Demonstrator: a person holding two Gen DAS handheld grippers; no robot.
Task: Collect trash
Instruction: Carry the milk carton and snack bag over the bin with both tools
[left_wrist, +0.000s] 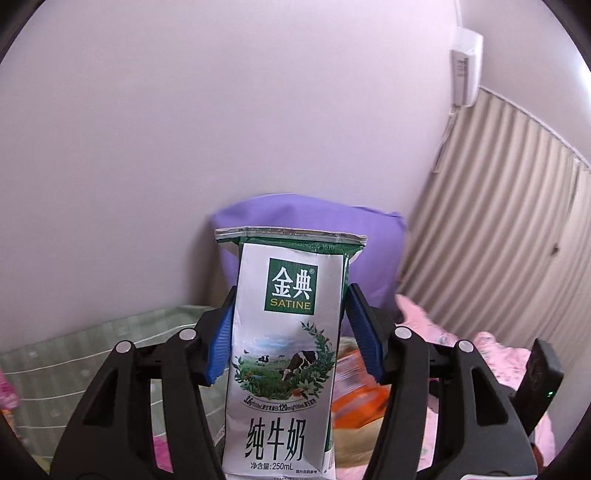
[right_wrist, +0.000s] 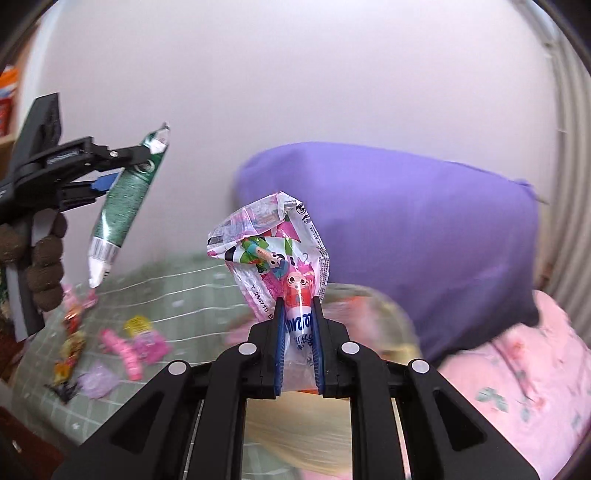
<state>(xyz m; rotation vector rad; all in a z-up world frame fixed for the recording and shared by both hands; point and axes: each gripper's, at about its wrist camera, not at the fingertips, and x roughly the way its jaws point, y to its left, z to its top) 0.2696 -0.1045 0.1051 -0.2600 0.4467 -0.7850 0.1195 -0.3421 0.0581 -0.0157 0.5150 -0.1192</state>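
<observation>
The left tongs (left_wrist: 288, 328) are clamped on a milk carton (left_wrist: 286, 354), blue pads pressing both narrow sides at roughly mid-height, the carton upright and raised above the bed (left_wrist: 74, 343). The carton looks flattened at its top seam, so it is judged empty, light and easily crushed; a grip across the side panels suits it. The right tongs (right_wrist: 298, 343) are closed to a narrow gap on a crinkled snack wrapper (right_wrist: 273, 251), pinched at its lower end while the rest stands free above the pads. The wrapper is thin film (slippery, no stiffness) and is best gripped where it is bunched. More small wrappers (right_wrist: 110, 343) lie on the green bedsheet, not yet collected.
</observation>
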